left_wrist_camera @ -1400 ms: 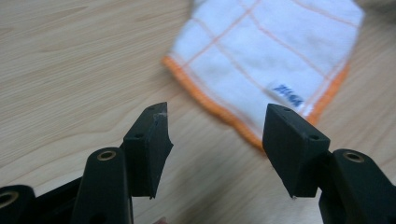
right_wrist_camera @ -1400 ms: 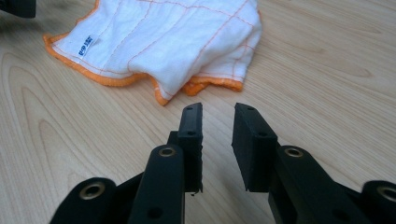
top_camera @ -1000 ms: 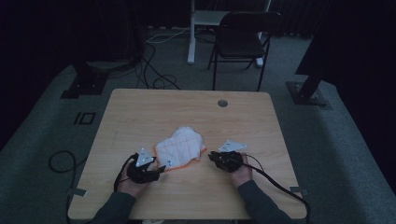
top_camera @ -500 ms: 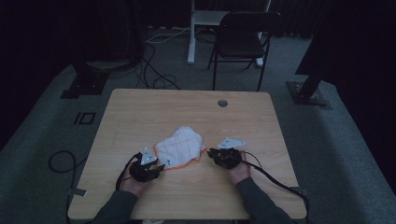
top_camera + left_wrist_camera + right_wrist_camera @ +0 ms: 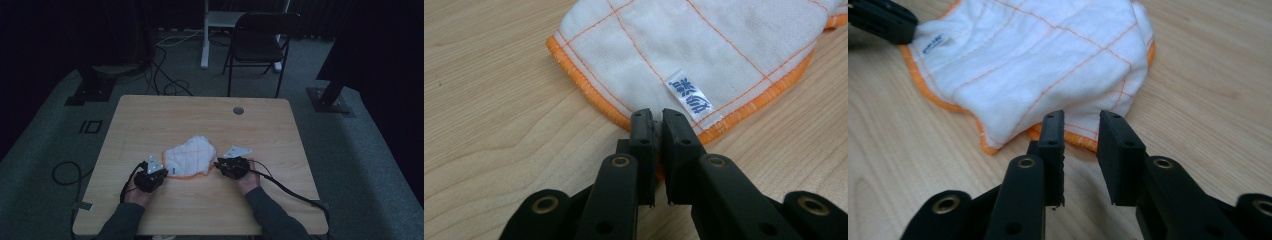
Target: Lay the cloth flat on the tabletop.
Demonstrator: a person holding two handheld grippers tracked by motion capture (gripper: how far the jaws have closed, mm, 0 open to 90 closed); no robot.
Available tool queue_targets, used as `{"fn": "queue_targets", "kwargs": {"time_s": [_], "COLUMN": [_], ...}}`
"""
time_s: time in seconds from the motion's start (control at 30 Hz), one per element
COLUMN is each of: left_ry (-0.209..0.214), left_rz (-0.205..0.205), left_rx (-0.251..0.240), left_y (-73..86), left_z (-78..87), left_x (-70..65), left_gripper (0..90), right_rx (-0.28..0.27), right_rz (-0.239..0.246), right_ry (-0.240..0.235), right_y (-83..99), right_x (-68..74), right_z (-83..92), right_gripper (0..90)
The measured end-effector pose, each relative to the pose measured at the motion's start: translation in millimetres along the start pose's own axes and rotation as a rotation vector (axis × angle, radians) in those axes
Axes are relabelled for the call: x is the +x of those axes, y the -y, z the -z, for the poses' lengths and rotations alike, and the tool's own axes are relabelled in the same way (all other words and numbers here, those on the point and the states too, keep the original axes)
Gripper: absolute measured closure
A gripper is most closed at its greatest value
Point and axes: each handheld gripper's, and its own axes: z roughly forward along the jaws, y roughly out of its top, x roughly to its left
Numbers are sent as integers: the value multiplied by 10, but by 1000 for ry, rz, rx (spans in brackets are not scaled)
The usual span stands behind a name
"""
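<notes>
High view: white cloth (image 5: 191, 157) with orange hem lies crumpled near the front middle of the desk (image 5: 150, 120), between both hands. Left hand-held gripper (image 5: 161, 172) sits at the cloth's left edge, right hand-held gripper (image 5: 218, 164) at its right edge. A chair (image 5: 260, 42) stands behind the desk.

Left gripper view: the left hand-held gripper (image 5: 654, 120) has just been closing; its jaws are nearly together, pinching the orange hem close to a small white label (image 5: 689, 95) with blue print.

Right gripper view: the right hand-held gripper (image 5: 1080, 125) has just been opening; its jaws stand apart with the hem between them, pads not pressing. The left hand-held gripper's tip shows top left, at the label corner.
</notes>
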Motion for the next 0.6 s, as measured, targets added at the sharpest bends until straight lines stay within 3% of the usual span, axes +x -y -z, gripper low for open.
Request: {"fn": "queue_targets", "kwargs": {"time_s": [0.4,0.5,0.6], "left_ry": [-25,-35,-44], "left_rz": [13,20,32], "left_rx": [1,6,2], "left_y": [-10,-7,-2], "left_z": [-11,-6,-2], "left_x": [28,51,75], "left_gripper": [867,868,868], "right_rx": [3,16,19], "right_rz": [-60,-8,14], "right_ry": [-20,-6,5], "right_y": [-7,-62,-109], "right_x": [-75,13,61], "right_z": [-129,-140,-174], "right_gripper": [652,654,654]}}
